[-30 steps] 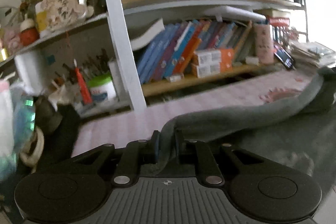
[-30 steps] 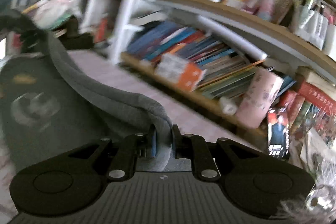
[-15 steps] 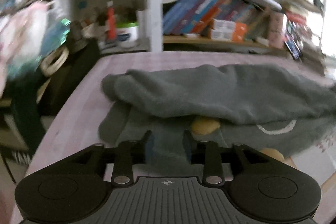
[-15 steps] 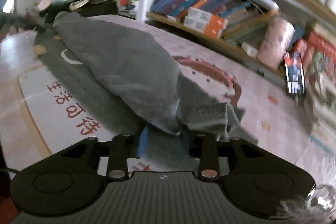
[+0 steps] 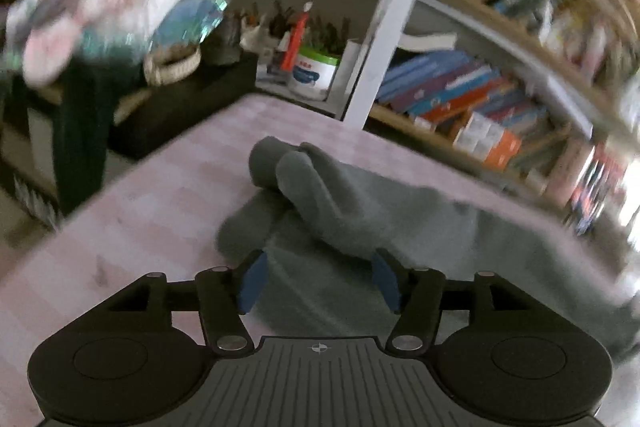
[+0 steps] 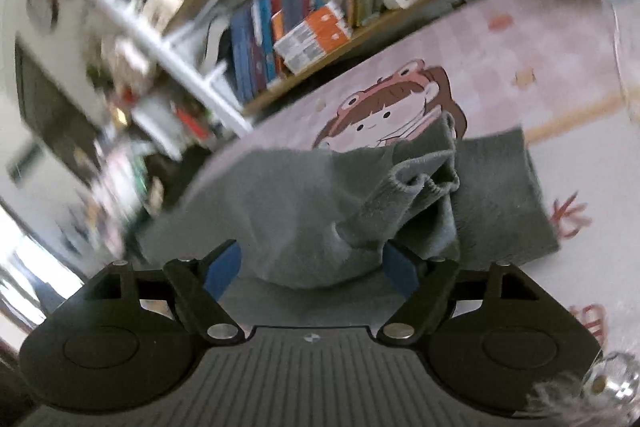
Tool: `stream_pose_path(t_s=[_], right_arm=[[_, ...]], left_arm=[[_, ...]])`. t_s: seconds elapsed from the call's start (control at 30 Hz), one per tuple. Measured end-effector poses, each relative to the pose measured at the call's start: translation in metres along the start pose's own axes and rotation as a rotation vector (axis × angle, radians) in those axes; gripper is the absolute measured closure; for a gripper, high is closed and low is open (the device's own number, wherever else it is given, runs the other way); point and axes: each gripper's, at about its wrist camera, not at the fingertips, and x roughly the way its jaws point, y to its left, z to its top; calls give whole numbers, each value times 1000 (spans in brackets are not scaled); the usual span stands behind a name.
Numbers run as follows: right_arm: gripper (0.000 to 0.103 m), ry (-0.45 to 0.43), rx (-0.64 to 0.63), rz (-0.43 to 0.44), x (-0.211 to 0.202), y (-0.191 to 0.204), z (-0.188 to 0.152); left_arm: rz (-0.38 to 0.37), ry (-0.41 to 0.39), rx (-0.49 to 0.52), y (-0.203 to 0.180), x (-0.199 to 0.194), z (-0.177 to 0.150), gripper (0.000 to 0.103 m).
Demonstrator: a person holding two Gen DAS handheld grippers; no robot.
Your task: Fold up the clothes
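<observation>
- Both tongs releasing: left tongs [image 5: 318,281] and right tongs [image 6: 310,269] have jaws spreading, blue pads clear of the cloth. Grey garment [image 5: 360,211] lies between and ahead of each pair, ungripped.
- Garment now rests on the pink mat [image 5: 160,203], on the tabletop in front of the bookshelf [image 5: 472,99]. Upper layer laid over lower; sleeve ends [image 5: 280,163] stacked at the left end.
- In the right view the ribbed hem [image 6: 424,171] sits rumpled and bunched on the lower layer, not flat.
- Meaning: one fold looks laid down and let go; the hem end likely needs smoothing before the next fold.
- Versus a second ago: both tongs were then clamped on a raised, stretched edge of the garment; half a second ago, jaws half parted, cloth already down.
</observation>
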Motion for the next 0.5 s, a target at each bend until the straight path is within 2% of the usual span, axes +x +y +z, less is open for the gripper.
stream_pose_path(t_s=[0.03,0.17,0.33,0.43,0.5], right_arm=[[26,-8,54,16,1,-6,4],[25,-29,201,41,4,-23,13],[30,-23,205,22,10,-24,15],[40,-18,204,0,14,-26,15],[51,-14,204,-22,16,-28,15]], left_arm=[[-12,9,-58,5,2,2,34],[-67,22,-215,18,13,8,35],[-107,37,-279,16,41,16,39],[-97,63,-270,8,58,19,38],[-89,86,-288,8,70,19,38]])
